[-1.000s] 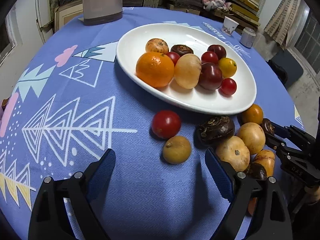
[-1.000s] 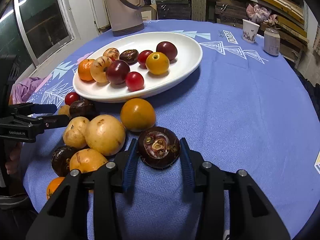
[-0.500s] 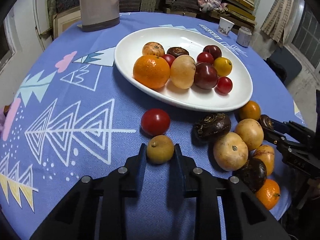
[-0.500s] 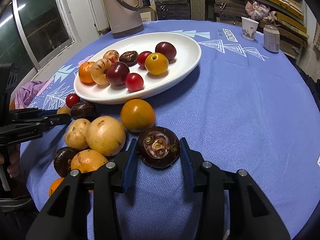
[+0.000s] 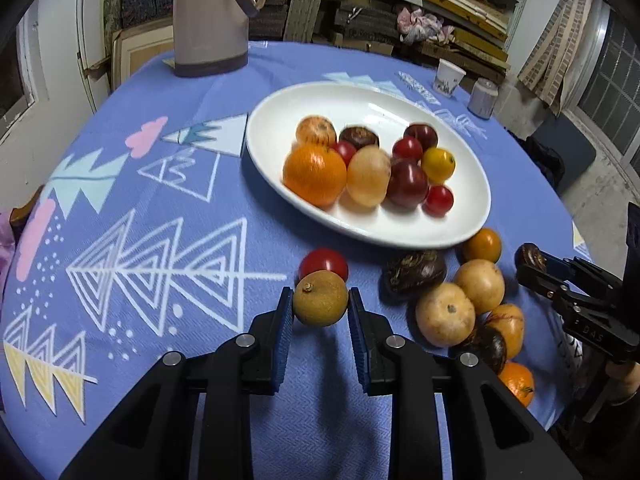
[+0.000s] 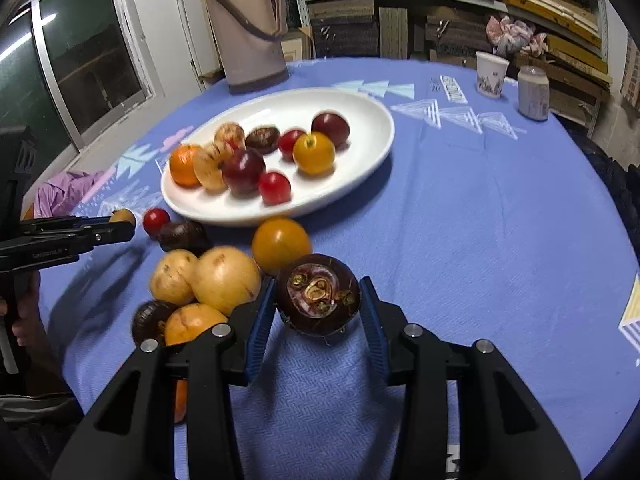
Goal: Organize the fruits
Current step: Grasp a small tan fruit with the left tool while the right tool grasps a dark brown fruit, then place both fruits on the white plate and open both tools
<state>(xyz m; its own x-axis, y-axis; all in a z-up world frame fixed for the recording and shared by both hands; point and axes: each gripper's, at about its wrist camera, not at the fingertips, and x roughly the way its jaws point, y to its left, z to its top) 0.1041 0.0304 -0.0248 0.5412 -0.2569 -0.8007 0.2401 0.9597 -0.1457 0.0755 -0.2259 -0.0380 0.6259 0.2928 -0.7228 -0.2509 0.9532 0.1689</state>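
My left gripper (image 5: 320, 306) is shut on a small tan round fruit (image 5: 320, 298) and holds it just above the cloth, in front of a red tomato (image 5: 324, 264). In the right wrist view my right gripper (image 6: 318, 306) is shut on a dark purple mangosteen (image 6: 318, 300), lifted off the cloth. A white oval plate (image 5: 472, 184) holds several fruits, among them an orange (image 5: 315, 174) and a dark plum (image 5: 407, 184). A pile of loose fruit (image 5: 460, 300) lies on the cloth before the plate.
A beige thermos jug (image 5: 208, 16) stands at the back of the round blue-clothed table (image 5: 140, 208). A paper cup (image 5: 450, 76) and a small jar (image 5: 484, 96) sit at the far right. Shelves of stacked goods fill the background. A hand (image 6: 24, 320) shows at the left.
My left gripper closed on the tan fruit and lifted it slightly off the cloth. The right gripper kept its hold on the mangosteen and raised it a little.
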